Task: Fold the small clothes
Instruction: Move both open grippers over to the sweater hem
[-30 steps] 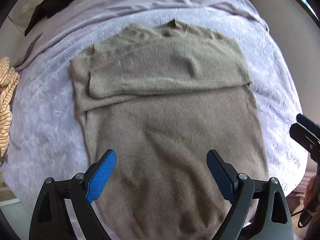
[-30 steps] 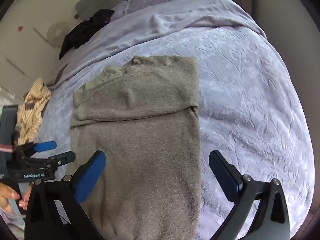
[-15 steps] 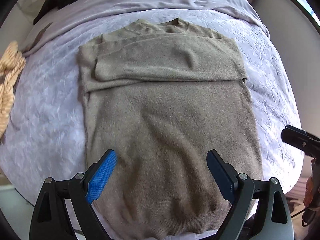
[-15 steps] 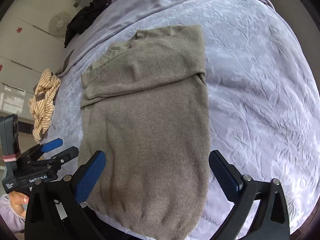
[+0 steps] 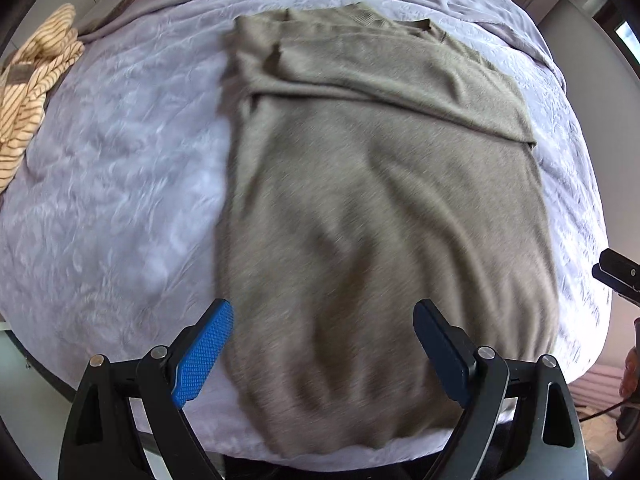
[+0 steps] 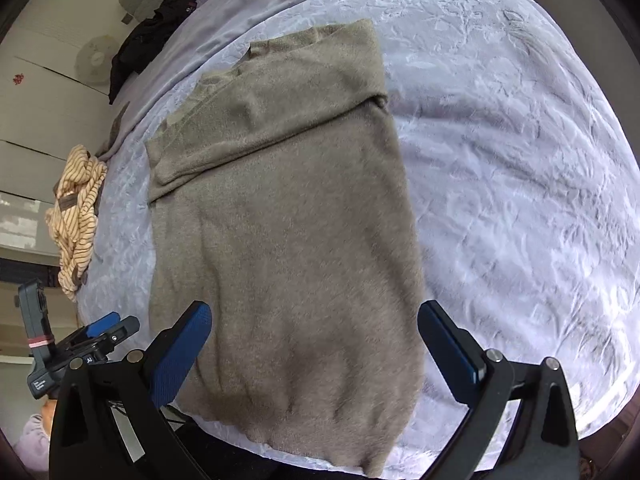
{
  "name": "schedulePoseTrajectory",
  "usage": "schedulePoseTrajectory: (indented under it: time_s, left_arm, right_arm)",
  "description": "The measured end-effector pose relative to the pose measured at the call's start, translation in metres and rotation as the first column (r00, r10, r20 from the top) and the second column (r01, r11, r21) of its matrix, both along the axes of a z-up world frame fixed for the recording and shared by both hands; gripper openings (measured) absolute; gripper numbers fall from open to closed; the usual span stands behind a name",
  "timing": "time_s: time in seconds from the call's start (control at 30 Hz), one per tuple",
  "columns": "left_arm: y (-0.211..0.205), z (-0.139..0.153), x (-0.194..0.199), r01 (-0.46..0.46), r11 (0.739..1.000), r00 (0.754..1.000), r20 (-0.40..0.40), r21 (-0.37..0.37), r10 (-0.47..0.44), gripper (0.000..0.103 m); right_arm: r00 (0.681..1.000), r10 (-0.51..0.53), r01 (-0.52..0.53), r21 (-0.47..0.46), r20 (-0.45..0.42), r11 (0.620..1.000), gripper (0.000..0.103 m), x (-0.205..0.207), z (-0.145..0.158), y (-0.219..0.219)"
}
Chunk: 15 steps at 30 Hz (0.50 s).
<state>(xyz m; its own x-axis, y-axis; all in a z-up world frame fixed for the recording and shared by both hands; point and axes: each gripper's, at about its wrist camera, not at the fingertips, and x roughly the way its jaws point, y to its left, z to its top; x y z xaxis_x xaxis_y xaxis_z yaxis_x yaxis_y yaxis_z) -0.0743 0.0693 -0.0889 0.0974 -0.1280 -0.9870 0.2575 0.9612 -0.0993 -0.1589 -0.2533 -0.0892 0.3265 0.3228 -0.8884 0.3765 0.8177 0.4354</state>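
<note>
An olive-brown knit sweater (image 5: 372, 208) lies flat on the lilac bed (image 5: 112, 184), neck at the far end, both sleeves folded across the chest. Its hem hangs at the bed's near edge. My left gripper (image 5: 324, 344) is open and empty, above the hem's left part. My right gripper (image 6: 316, 344) is open and empty, above the hem in the right wrist view, where the sweater (image 6: 280, 216) fills the middle. The left gripper also shows in the right wrist view (image 6: 108, 328), at the far left, apart from the sweater.
A striped cream garment (image 5: 28, 80) lies bunched at the bed's left edge, also in the right wrist view (image 6: 76, 216). A dark garment (image 6: 152, 36) lies at the far left corner. A white fan (image 6: 94, 60) stands by the wall. The bedspread (image 6: 520, 184) stretches right of the sweater.
Both grippers have drawn back toward the bed's near edge, so the sweater's hem has come into view. The left view has swung to the right. The sweater has not moved.
</note>
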Motion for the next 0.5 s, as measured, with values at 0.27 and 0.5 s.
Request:
schedulePoseTrajectory:
  time_s: [0.27, 0.5]
  left_arm:
    - [0.053, -0.008, -0.028, 0.007, 1.0, 1.0, 0.006, -0.023, -0.007, 0.092]
    - [0.098, -0.022, -0.055, 0.021, 0.995, 0.999, -0.024, -0.099, -0.023, 0.092]
  right_arm:
    - [1.0, -0.02, 0.019, 0.022, 0.007, 1.0, 0.103, -0.04, -0.004, 0.037]
    - [0.99, -0.138, 0.137, 0.103, 0.001, 0.985, 0.103, -0.096, -0.022, 0.026]
